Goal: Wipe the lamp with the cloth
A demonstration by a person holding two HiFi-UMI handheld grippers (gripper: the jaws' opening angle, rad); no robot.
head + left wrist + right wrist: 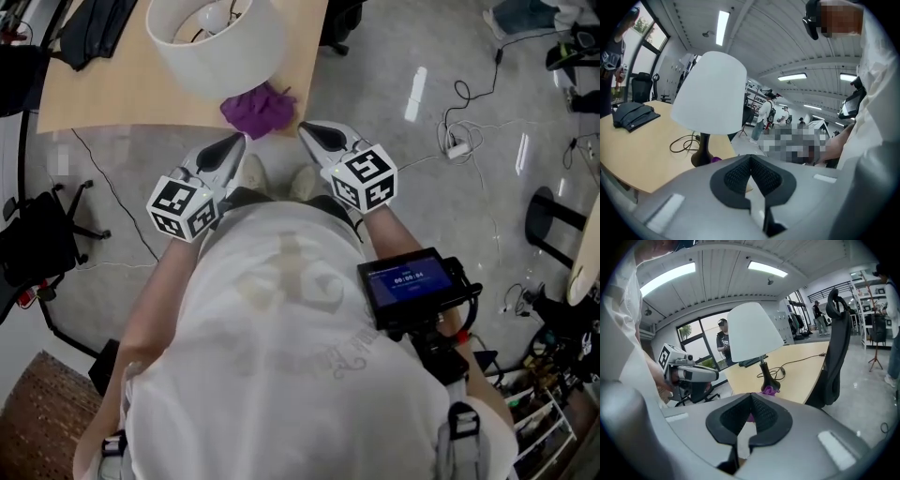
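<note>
Floor point(469, 187): grey and shiny, with loose cables and a white power strip point(457, 148) at the right.
Worktop point(103, 103): light wood, on the far side of the scene. It carries the lamp, the cloth and a black bag point(94, 28) at its far left.
Person point(281, 356): stands at the near side in a white shirt, with one hand-held gripper in each hand. A small screen device point(411, 281) sits at the right of the chest.
Office chair point(834, 357): black, with a high back. In the right gripper view it stands at the right edge of the worktop.
Lamp point(211, 42): upright on the worktop, with a white shade point(710, 93) over a thin stem and a dark round base point(767, 380). Its black cable point(682, 143) lies in loops on the wood.
Left hand-held gripper point(232, 142): held off the near edge of the worktop and pointing toward the lamp. Its two black pads are pressed together at the tips with nothing between them. It touches neither cloth nor lamp.
Right hand-held gripper point(305, 128): just right of the left one and pointing the same way. It is clenched, its pads meet at the tips, and it is empty too.
Marker cubes: one on the left gripper point(183, 208) and one on the right gripper point(364, 178).
Cloth point(259, 110): purple and crumpled, at the near edge of the worktop, just beside the lamp base on its near side. It lies between the two gripper tips and a little beyond them, and neither tip touches it.
</note>
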